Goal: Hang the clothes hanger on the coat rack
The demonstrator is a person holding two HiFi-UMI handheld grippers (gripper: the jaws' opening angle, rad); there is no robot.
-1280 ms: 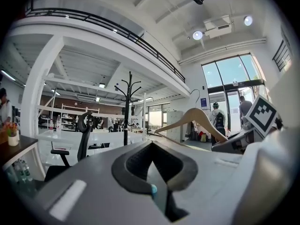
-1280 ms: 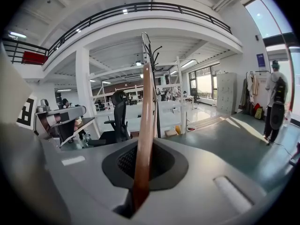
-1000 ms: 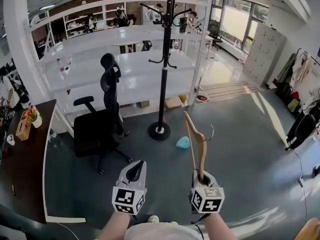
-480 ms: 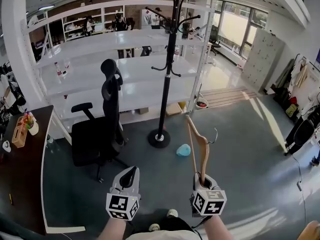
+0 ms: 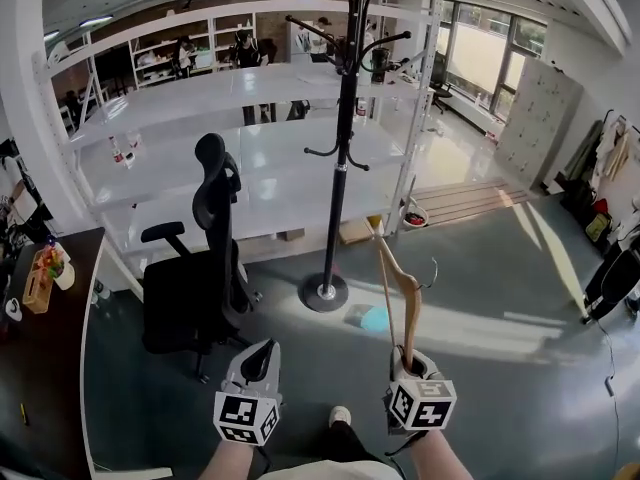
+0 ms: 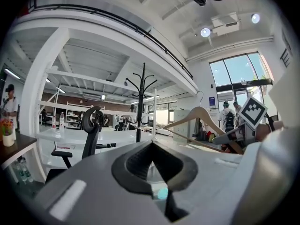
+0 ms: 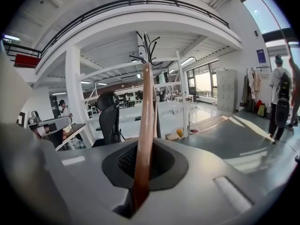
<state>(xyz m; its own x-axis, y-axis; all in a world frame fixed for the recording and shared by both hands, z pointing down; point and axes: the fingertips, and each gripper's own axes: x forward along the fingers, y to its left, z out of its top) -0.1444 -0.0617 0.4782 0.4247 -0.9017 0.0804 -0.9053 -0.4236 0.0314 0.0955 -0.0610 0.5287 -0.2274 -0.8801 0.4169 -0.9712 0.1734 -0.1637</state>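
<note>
A wooden clothes hanger [image 5: 398,293] with a metal hook stands up out of my right gripper [image 5: 408,360], which is shut on its lower end. In the right gripper view the hanger [image 7: 143,135] rises between the jaws in line with the coat rack [image 7: 149,55]. The black coat rack [image 5: 343,128] stands on its round base straight ahead, some way beyond the hanger. My left gripper [image 5: 259,358] is shut and holds nothing, level with the right one. The left gripper view shows the hanger [image 6: 199,118] at the right and the rack [image 6: 139,102] far off.
A black office chair [image 5: 200,268] stands left of the rack. White shelving [image 5: 200,118] runs behind both. A dark desk [image 5: 40,348] lies at the far left. A light blue object [image 5: 375,318] lies on the grey floor near the rack's base. Clothes hang at the far right.
I have stepped toward the coat rack, which now stands closer and larger. Both grippers keep their hold and spacing. A shoe shows at the bottom.
</note>
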